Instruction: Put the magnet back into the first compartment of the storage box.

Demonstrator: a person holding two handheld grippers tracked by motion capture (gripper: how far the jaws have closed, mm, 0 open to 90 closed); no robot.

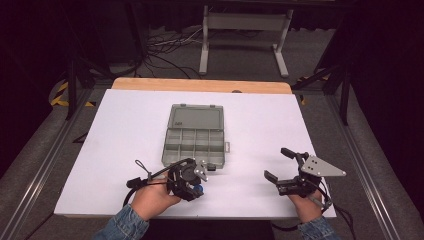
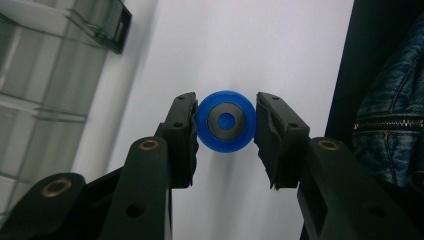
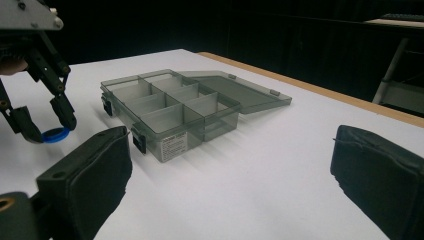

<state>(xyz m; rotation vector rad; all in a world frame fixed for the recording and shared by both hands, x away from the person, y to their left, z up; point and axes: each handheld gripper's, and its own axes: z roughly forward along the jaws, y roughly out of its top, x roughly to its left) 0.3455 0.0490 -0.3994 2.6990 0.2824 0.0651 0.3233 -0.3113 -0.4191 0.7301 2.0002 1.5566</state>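
- Step in hand: pick-up of the blue ring. The left gripper has its jaws clenched on the ring, one pad against each side, with the ring at or just off the white desk surface.
- Location of the ring: near the front edge of the desk, left of centre, just in front of the front right corner of the compartment box.
- The compartment box lies open at the middle of the desk, its lid folded flat toward the far edge. Every compartment in view looks empty.
- The right gripper rests near the front right corner of the desk, jaws released and wide apart, nothing between them.
- Next move, as a judgement: lift the ring clear of the front wall of the box, carry it over a compartment, then open the jaws. The front latch and wall stand just beside the ring, so the lift must come first.
- Open room: bare desk to the left, the right and beyond the box. The front edge is close behind the left hand.
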